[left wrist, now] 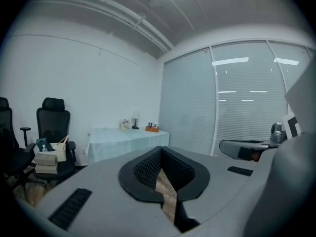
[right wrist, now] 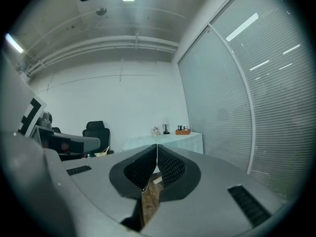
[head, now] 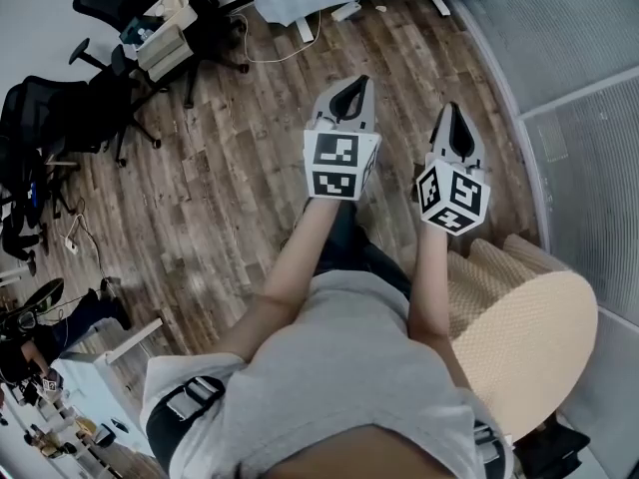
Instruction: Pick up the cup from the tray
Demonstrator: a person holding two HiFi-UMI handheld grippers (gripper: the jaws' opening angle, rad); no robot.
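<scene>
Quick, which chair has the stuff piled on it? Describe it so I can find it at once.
Find the cloth-covered table against the white wall, next to the glass partition with blinds. To its left in the left gripper view stands a black high-backed office chair. It alone has pale stacked boxes on its seat; the black chair beside it shows none.

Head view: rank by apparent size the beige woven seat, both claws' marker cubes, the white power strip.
1. beige woven seat
2. left claw's marker cube and right claw's marker cube: alike, unranked
3. white power strip, farther away
</scene>
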